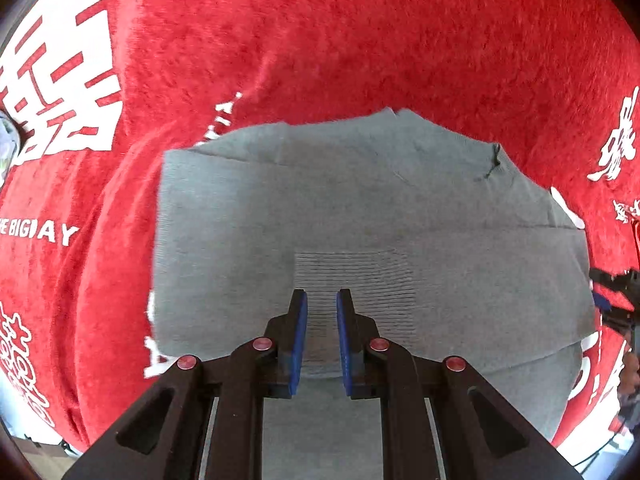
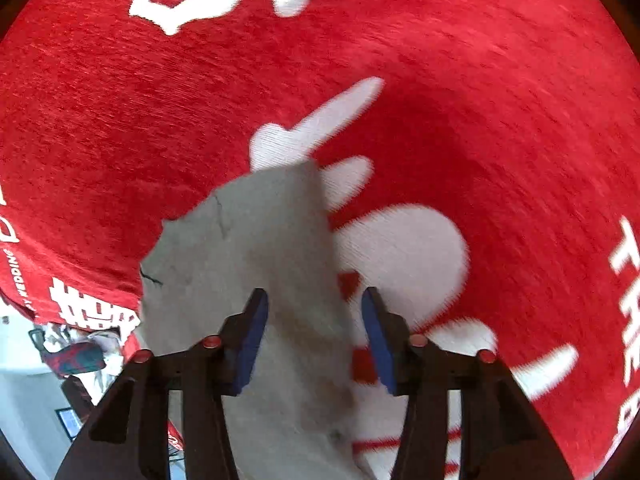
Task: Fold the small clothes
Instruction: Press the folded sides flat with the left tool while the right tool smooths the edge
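Grey knit garment (image 1: 360, 216) lies flat, already doubled into rough rectangle, directly below left tongs (image 1: 322, 300). Left tongs: narrow gap between blue pads, nothing between, apparently hovering to press or smooth the fold. Right tongs (image 2: 314, 300) part open, straddling garment's edge (image 2: 256, 240), pads not pressing — looks released. Beyond both tongs: red plush cloth (image 1: 360, 40) with white lettering covering worktop. Room clutter glimpsed left of right tongs, indistinct.

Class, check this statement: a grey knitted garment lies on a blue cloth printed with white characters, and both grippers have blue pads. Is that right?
Not quite. The cloth is red, not blue, as the left wrist view shows. The rest stands: the grey knitted garment lies on it, the characters are white, and the left gripper and right gripper have blue pads.
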A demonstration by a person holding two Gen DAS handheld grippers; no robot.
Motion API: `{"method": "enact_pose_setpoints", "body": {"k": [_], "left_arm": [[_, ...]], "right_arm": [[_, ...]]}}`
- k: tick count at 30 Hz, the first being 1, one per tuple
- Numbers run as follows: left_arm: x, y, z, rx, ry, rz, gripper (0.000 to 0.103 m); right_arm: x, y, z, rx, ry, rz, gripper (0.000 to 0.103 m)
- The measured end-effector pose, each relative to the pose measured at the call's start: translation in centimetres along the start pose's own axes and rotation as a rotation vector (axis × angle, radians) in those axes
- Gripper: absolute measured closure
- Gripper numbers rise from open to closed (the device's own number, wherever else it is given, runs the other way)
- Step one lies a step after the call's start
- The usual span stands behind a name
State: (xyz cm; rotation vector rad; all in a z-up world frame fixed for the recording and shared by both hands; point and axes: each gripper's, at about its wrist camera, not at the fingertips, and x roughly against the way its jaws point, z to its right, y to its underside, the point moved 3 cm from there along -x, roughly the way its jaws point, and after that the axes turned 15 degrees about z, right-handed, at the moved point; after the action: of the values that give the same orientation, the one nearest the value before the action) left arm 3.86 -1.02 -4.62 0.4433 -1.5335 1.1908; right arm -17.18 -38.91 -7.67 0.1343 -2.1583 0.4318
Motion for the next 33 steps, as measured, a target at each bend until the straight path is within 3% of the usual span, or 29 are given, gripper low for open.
{"method": "enact_pose_setpoints", "body": {"k": [1,5,10,18,24,27,31,33], "left_arm": [[-0.3,0.1,0.2,-0.002,-0.003,-0.006,0.086],[-1.2,0.6,0.9,-0.026,-0.027,-0.016,0.086],[-1.8,0.5,1.6,-0.059,-0.051,0.000,0.086],[-1.3,-0.4,-0.1,-0.054,-0.094,0.002,0.086],[1.0,0.5,-0.2,-0.061,-0.064,0.000,0.086],[0.9,1.3,0.4,-0.071,-0.051,-0.011,0.086],[-0.3,2.5,0.9,-0.076,-0.073,-0.025,0.086],[-0.3,2.5,0.9,-0.066,-0.063,-0.027,0.086]], "right_arm": [[-0.5,0.0,-0.7,0.018,-0.007,-0.022,0.095],[0.6,-0.3,-3.6,0.258,0.063,0.022,0.095],[-0.6,0.3,-2.9,0.371,0.171,0.008,0.095],[2.5,0.9,-1.9,0.322,0.249,0.058,0.094],[5.1,4.2,-4.5,0.416,0.170,0.057,0.094],[4.0,6.1,-5.8,0.459,0.153,0.024,0.094],[1.5,7.8,-4.8,0.472,0.208,-0.020,0.095],[1.5,8.0,-4.5,0.465,0.193,-0.014,0.095]]}}
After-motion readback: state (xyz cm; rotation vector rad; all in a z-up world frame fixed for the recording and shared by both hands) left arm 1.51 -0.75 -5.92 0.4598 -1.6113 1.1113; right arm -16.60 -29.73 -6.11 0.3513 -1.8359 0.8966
